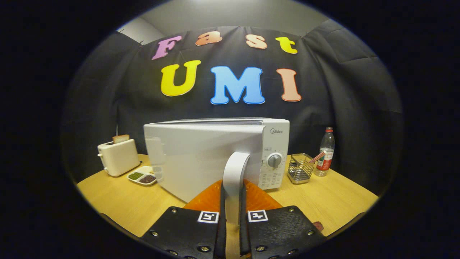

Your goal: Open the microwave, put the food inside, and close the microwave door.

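On the bench (pixel 118 205), the microwave (pixel 275 144) stands with its door (pixel 194 162) swung partway open toward the camera, hinged on the far side from the dial (pixel 275 160). The gripper (pixel 233 217) has its fingers closed on the door's handle (pixel 234 176), which runs down between them, so the opening step looks to be in hand. The food seems to be the divided tray (pixel 142 175) of beans, lying beside the toaster (pixel 118 157) and just past the door's hinged edge. The door itself hides whether it touches the tray. An orange object (pixel 258 199) lies under the handle; what it is I cannot tell. From here, the risk is a pull that does not follow the door's arc: the handle could slip from the fingers, or the whole microwave could drag across the bench. A wide swing might also bump the tray. The wire basket (pixel 300 169) and bottle (pixel 326 153) stand well apart, beyond the dial side.
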`<state>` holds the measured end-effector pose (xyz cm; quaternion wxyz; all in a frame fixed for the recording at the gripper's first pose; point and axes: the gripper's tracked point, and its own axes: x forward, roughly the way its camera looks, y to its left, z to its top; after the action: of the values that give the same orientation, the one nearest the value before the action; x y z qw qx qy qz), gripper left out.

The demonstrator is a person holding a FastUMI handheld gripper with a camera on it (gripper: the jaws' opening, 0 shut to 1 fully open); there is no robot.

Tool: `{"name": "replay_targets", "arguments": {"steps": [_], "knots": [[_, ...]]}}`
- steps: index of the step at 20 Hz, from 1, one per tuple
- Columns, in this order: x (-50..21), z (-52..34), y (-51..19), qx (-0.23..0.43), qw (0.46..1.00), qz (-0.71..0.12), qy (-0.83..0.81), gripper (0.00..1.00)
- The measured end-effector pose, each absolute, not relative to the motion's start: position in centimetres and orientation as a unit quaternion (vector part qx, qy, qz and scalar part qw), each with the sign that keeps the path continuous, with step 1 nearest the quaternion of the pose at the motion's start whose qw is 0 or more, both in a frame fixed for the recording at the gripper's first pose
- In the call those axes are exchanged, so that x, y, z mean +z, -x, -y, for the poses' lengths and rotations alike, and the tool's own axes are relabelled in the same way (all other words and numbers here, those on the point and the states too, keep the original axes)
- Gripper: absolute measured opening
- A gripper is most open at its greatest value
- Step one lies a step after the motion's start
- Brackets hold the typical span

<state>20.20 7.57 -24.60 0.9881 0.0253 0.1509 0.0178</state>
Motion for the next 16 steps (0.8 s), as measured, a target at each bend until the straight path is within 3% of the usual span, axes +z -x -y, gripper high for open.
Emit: {"name": "replay_targets", "arguments": {"steps": [9, 12, 16], "knots": [[-22.8, -20.5, -10.8, 0.146, 0.982, -0.116, -0.037, 0.14], [-22.6, -24.7, -9.0, 0.157, 0.982, -0.102, -0.038, 0.14], [-22.4, -28.3, -8.4, 0.114, 0.991, -0.077, -0.002, 0.14]]}}
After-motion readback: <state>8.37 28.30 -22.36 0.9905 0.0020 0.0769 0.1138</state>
